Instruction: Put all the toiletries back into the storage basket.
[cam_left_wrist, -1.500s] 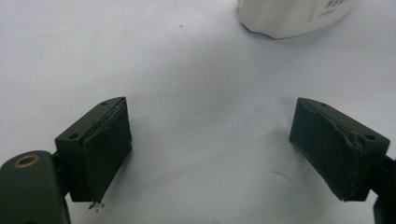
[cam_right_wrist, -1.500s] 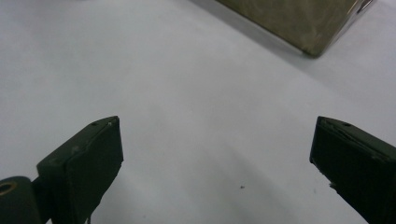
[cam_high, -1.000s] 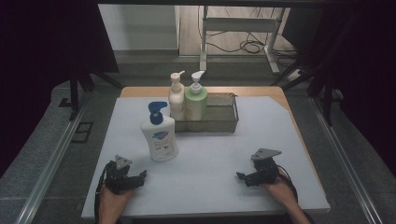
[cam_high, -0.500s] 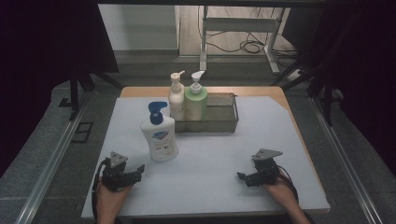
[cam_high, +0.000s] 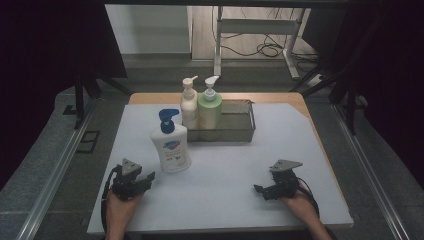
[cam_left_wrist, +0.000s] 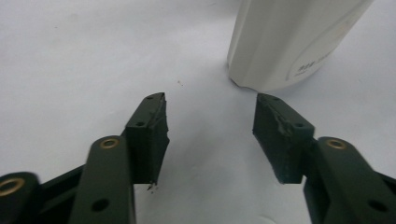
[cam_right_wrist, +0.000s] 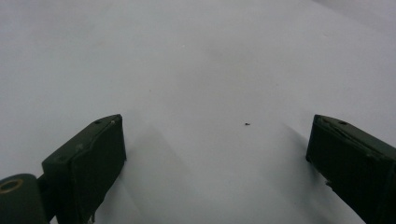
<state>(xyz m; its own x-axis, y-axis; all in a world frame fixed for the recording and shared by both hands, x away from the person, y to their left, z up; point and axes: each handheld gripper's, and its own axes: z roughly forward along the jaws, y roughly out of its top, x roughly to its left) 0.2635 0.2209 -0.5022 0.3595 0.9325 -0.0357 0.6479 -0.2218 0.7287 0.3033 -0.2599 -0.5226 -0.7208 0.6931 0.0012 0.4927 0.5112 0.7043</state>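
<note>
White desk cover lies bare under your right gripper (cam_high: 261, 190), jaws wide apart. Your left gripper (cam_high: 148, 179), jaws just closing with nothing between, nears the blue-pump soap bottle (cam_high: 171, 145) by the left edge; reopen to straddle it.

A white plastic pump bottle with a blue pump head and a blue-and-white front label (cam_high: 171, 145) stands upright on the white tabletop (near its left front), just in front of the metal tray's left end.
</note>
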